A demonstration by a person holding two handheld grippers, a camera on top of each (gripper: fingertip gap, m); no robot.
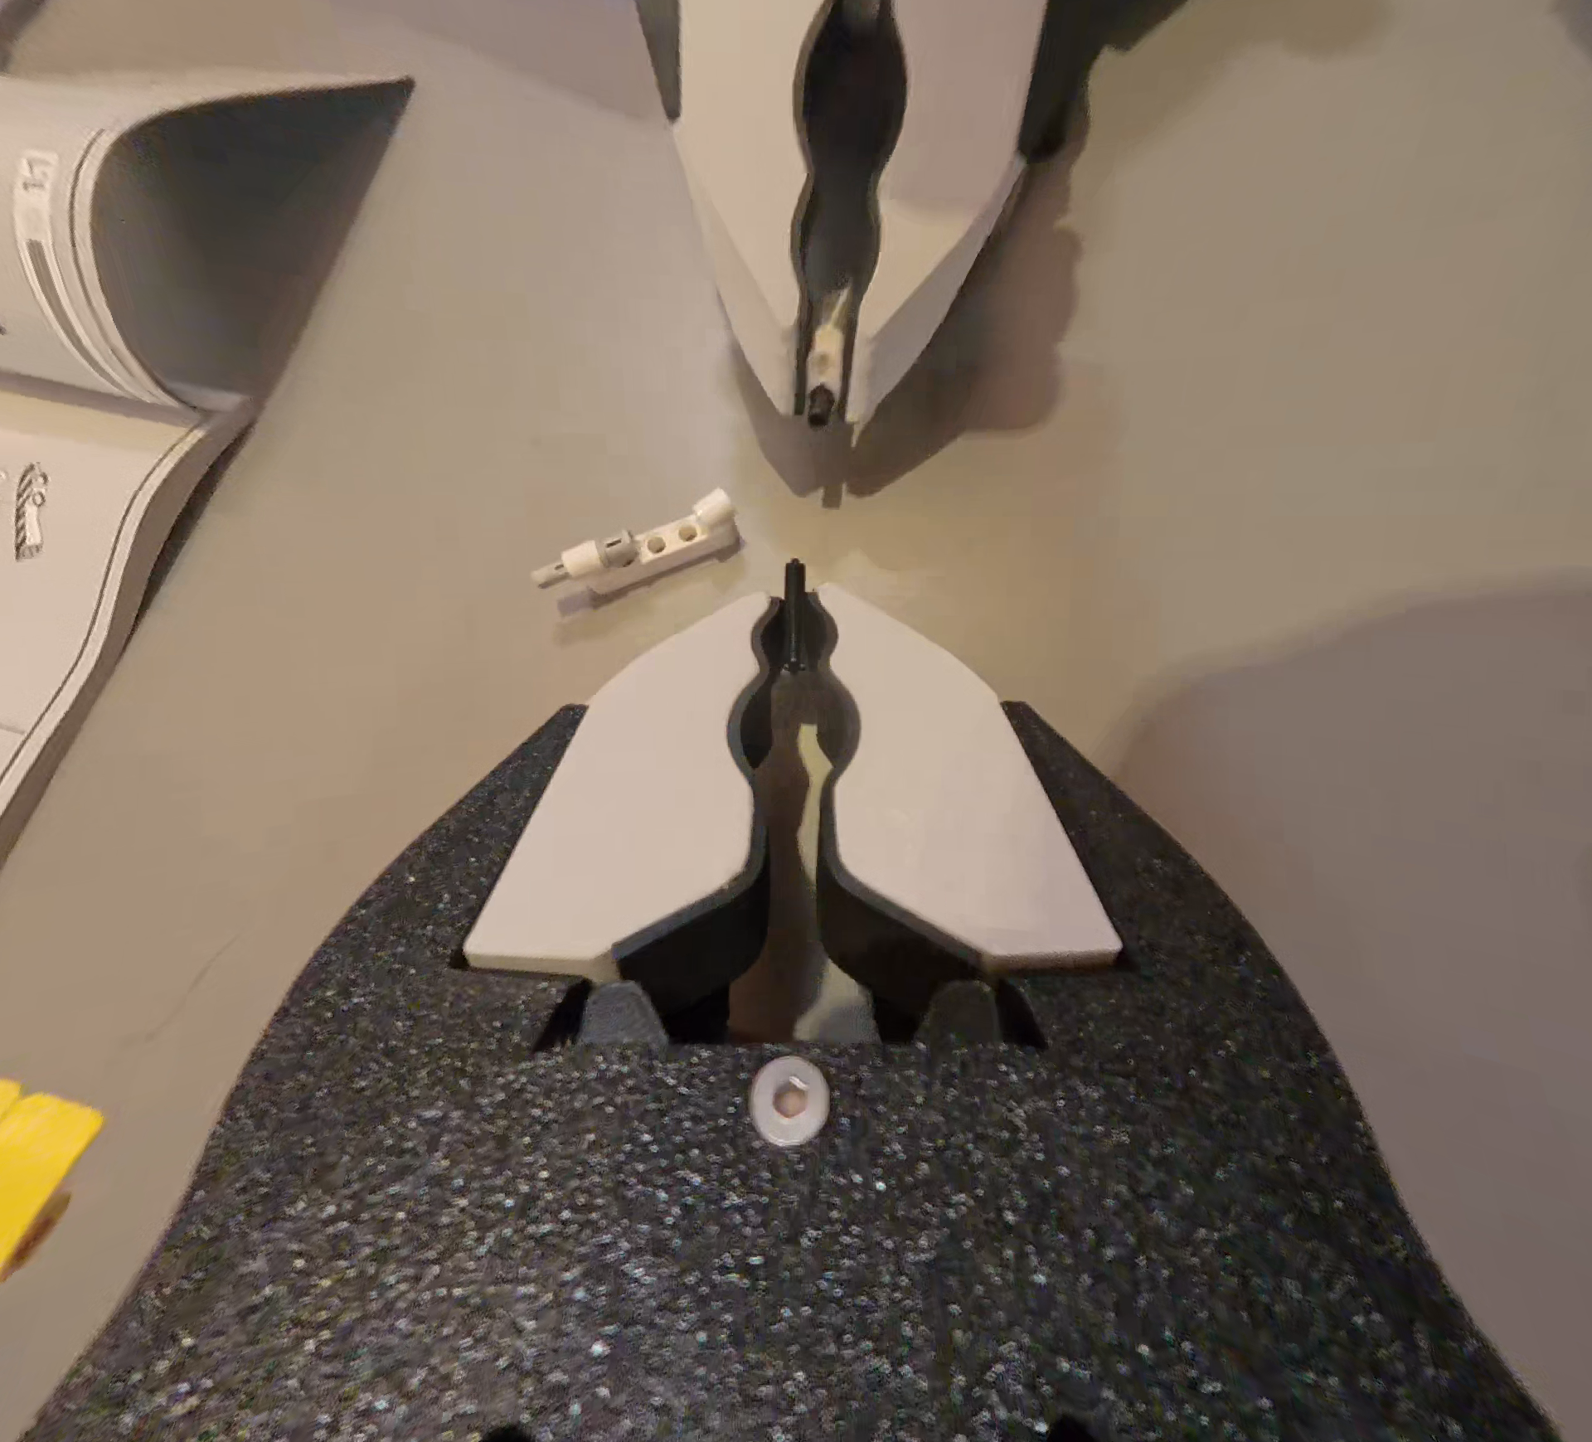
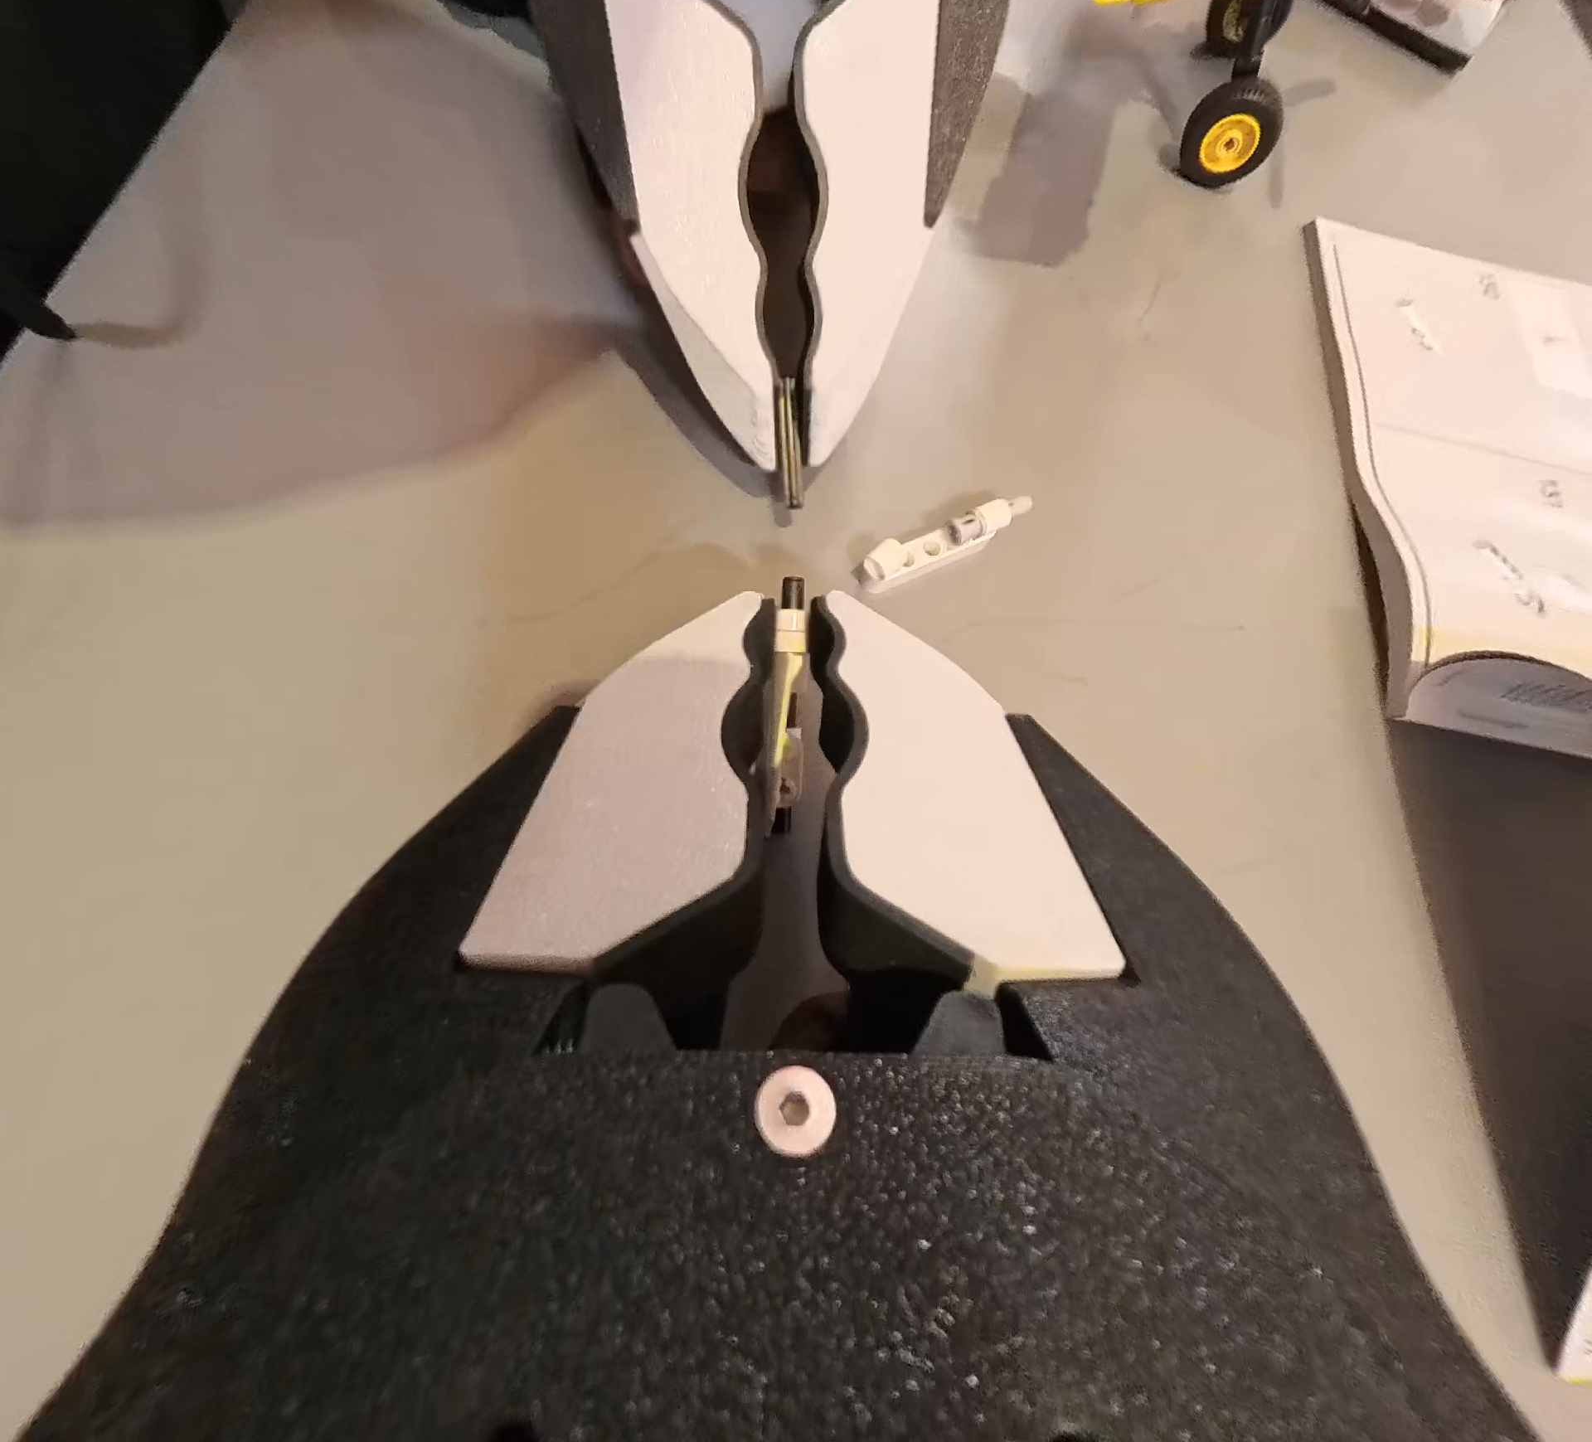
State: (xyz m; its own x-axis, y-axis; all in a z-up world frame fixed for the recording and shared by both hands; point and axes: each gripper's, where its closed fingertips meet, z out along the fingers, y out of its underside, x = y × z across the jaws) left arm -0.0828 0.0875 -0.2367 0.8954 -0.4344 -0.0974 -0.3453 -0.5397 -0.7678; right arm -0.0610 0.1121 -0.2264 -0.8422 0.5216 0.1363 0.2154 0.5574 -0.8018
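Left wrist view: black pin (image 1: 793,617) in jaws points forward.

Small beam (image 1: 642,552) on table (image 1: 1206,453), between booklet (image 1: 129,263) and facing grippers' tips

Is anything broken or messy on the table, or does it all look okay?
Nothing looks broken or spilled. The left tongs pinch a thin black pin, and the right tongs pinch a small white piece with a black tip. One white beam with holes lies loose and slanted on the grey table. The booklet lies open with curled pages.
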